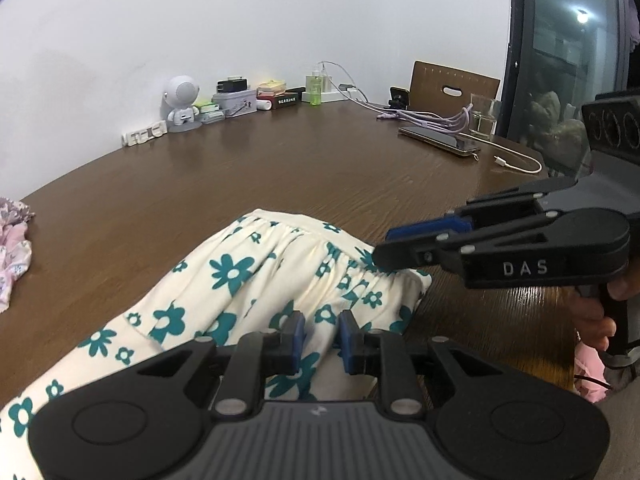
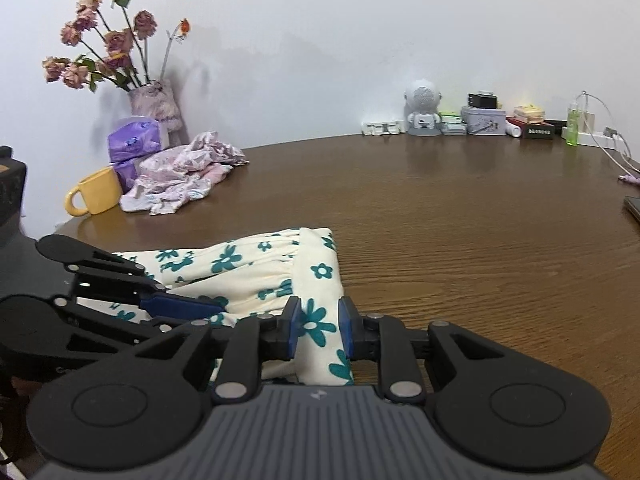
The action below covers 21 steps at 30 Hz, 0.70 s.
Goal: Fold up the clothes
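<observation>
A cream garment with teal flowers [image 1: 240, 280] lies humped on the brown table [image 1: 320, 168], its gathered waistband towards the far side. My left gripper [image 1: 323, 338] is over its near part, the blue pads drawn close with a fold of the cloth between them. My right gripper [image 1: 380, 256] comes in from the right, its tips on the waistband corner. In the right wrist view the right gripper [image 2: 320, 328] holds the garment [image 2: 256, 268] between its narrow-set pads, and the left gripper [image 2: 218, 308] meets the cloth from the left. A hand [image 1: 596, 320] holds the right handle.
A pink crumpled garment [image 2: 184, 172], a yellow mug [image 2: 98, 192], tissue packs and a vase of dried roses [image 2: 152, 100] stand at the far left. Boxes, a white robot figure [image 1: 182, 104], cables, a phone [image 1: 440, 140] and a glass [image 1: 484, 116] line the back and right.
</observation>
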Each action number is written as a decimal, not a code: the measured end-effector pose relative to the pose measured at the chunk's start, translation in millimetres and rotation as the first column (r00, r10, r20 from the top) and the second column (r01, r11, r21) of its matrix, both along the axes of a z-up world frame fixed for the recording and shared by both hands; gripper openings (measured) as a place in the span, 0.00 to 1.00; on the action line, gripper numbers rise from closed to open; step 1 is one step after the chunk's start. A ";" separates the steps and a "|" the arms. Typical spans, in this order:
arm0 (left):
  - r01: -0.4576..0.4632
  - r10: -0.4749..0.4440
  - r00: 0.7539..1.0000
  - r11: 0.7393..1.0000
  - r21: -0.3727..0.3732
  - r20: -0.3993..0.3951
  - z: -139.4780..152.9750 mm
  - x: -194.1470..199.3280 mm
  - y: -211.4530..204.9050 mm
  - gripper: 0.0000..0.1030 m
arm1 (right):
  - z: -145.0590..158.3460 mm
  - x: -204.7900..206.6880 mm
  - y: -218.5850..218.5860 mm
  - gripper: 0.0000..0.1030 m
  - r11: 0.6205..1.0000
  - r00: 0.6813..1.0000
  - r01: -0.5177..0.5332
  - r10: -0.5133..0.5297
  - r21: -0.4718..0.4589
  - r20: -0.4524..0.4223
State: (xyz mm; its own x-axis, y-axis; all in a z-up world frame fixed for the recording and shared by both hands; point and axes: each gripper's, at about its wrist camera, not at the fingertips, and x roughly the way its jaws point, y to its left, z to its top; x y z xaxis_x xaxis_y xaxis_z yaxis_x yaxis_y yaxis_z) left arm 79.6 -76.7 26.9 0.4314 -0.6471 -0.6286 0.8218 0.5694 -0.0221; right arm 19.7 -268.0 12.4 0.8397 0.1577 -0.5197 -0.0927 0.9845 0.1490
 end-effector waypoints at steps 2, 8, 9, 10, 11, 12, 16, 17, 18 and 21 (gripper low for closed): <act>-0.008 0.008 1.000 1.000 -0.007 -0.005 -0.1 0.6 3.1 0.20 | -1.8 0.7 0.6 0.20 1.000 1.000 -0.015 0.015 0.006 -0.011; -0.034 0.034 0.999 0.999 -0.025 0.001 1.0 -3.9 15.2 0.21 | -13.3 4.6 2.2 0.20 1.000 0.998 -0.028 0.028 0.005 -0.051; -0.040 0.040 0.999 0.999 -0.025 0.005 1.9 -4.6 17.3 0.21 | -13.4 4.5 3.1 0.20 1.000 0.998 -0.029 0.029 0.001 -0.051; -0.048 0.048 0.999 0.999 -0.024 0.012 3.2 -6.4 19.4 0.21 | -13.5 4.3 3.9 0.20 1.000 0.998 -0.031 0.030 -0.003 -0.050; -0.056 0.057 0.998 0.998 -0.021 0.026 5.0 -9.5 20.7 0.21 | -13.6 4.2 4.7 0.20 0.999 0.998 -0.032 0.031 -0.007 -0.050; -0.064 0.065 0.997 0.998 -0.018 0.040 6.8 -12.7 22.0 0.21 | -13.6 4.0 5.3 0.21 0.999 0.998 -0.033 0.032 -0.009 -0.049; -0.091 0.094 0.993 0.995 -0.045 0.073 16.4 -22.2 24.4 0.22 | -7.0 -3.1 -11.3 0.41 0.998 1.000 -0.008 0.009 0.066 -0.024; -0.099 0.103 0.992 0.993 -0.057 0.071 18.1 -22.2 24.4 0.22 | -5.0 -5.6 -17.1 0.42 0.996 1.000 0.002 -0.001 0.088 -0.016; -0.106 0.110 0.992 0.993 -0.060 0.064 17.5 -20.3 23.0 0.22 | -4.4 -6.7 -21.5 0.42 0.995 1.000 0.007 -0.005 0.101 -0.016; -0.122 0.125 0.991 0.991 -0.062 0.044 14.7 -15.5 20.9 0.22 | -7.7 -4.1 -33.6 0.42 0.985 0.999 0.008 -0.001 0.173 -0.040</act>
State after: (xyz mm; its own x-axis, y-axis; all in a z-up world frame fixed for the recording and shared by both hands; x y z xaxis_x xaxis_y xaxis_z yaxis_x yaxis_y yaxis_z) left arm 64.1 -55.8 41.6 0.5393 -0.6224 -0.5673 0.7460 0.6656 -0.0210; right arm 15.6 -301.6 4.8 0.8199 0.2446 -0.5177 -0.0791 0.9439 0.3207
